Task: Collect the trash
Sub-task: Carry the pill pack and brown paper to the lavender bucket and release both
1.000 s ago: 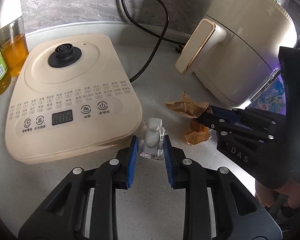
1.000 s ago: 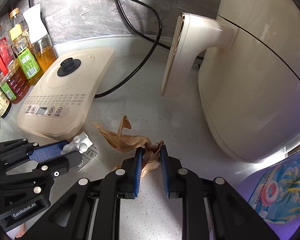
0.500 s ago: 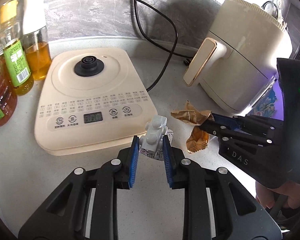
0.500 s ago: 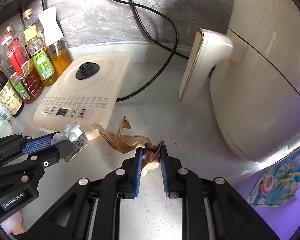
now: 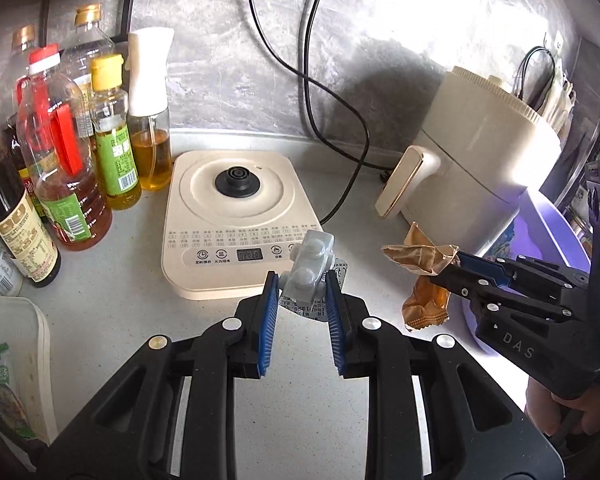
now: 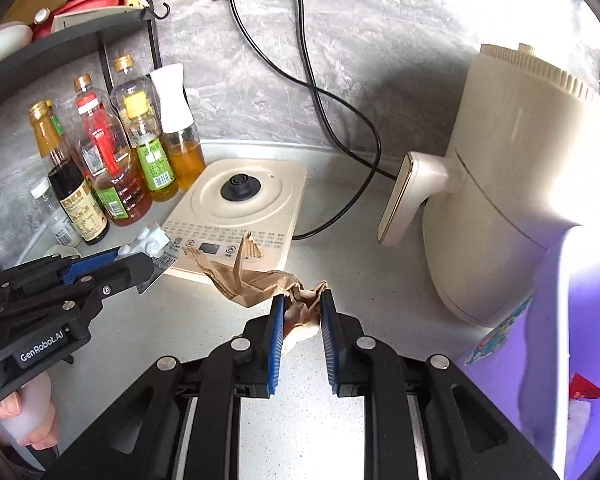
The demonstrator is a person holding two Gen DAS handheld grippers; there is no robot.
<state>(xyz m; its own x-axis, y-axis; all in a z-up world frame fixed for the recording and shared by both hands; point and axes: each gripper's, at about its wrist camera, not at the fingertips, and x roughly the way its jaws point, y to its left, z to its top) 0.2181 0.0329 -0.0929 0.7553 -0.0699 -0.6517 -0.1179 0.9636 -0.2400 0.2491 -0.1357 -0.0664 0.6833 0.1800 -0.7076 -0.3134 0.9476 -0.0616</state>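
Transfer of held trash to the bin

My left gripper [image 5: 302,296] is clamped on a grey blister pack [image 5: 307,270], which juts forward from its fingertips. My right gripper [image 6: 300,310] is clamped on a crumpled brown wrapper [image 6: 256,276]; the loose tail hangs ahead and to its left. A purple bin [image 6: 556,320] sits to the right of my right gripper. I judge the step well done if I keep both grips firm, swing over the rim, then release inside.
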